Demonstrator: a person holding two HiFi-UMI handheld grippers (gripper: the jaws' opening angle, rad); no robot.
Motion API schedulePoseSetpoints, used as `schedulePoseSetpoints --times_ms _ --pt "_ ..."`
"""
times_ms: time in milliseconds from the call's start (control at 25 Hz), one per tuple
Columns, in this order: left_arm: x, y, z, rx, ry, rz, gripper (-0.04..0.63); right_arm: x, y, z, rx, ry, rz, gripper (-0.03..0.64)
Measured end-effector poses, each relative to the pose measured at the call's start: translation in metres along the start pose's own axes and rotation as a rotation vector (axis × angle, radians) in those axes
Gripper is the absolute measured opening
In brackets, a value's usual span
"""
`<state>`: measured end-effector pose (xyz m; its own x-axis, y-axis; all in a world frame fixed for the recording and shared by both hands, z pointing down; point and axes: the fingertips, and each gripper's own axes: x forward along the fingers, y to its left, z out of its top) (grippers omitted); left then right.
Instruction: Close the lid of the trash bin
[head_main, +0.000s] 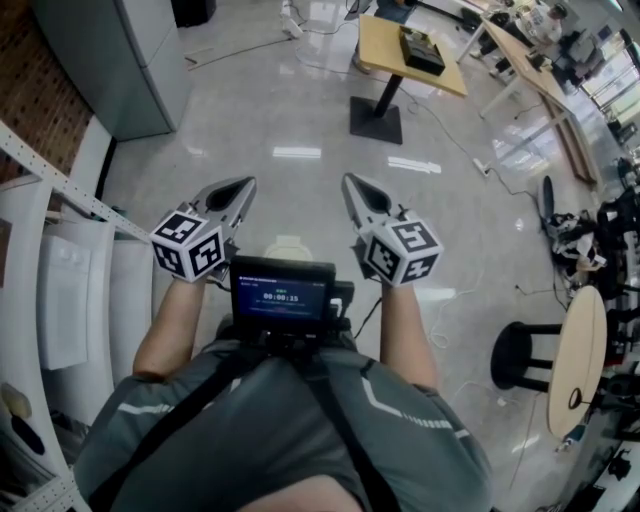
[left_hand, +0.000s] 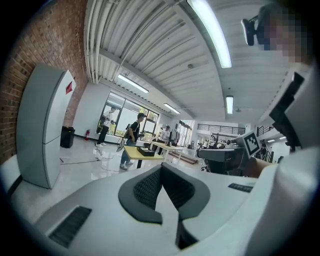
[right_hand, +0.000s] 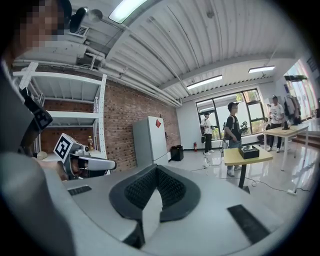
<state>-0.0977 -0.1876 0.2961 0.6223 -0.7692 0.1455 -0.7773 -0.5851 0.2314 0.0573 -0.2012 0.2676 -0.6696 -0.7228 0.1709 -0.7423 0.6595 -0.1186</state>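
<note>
No trash bin with a lid shows clearly. A small black bin stands far off beside the grey cabinet; the right gripper view shows the black bin too. Held in front of the person's chest over the floor, my left gripper is shut with nothing in it. Beside it at the same height, my right gripper is also shut and empty. In the left gripper view the left gripper has its pads meeting at the tip, as does the right gripper in its own view. A pale rounded shape lies low between them, unclear.
A yellow table with a black box stands ahead. White shelving runs along the left. A round table and black stool are at the right. Cables cross the glossy floor. People stand far off by the windows.
</note>
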Motion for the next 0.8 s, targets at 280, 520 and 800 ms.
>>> schedulePoseSetpoints --times_ms 280,520,800 --pt "0.001 -0.006 0.001 0.005 0.010 -0.016 -0.002 -0.001 -0.001 -0.001 0.002 0.003 -0.006 0.008" --pt "0.001 -0.006 -0.002 0.004 0.007 -0.019 -0.002 0.002 0.001 -0.007 0.006 0.007 -0.001 0.008" --pt "0.003 -0.012 0.000 -0.007 0.015 -0.022 -0.002 -0.002 -0.002 -0.006 0.006 0.014 -0.008 0.008"
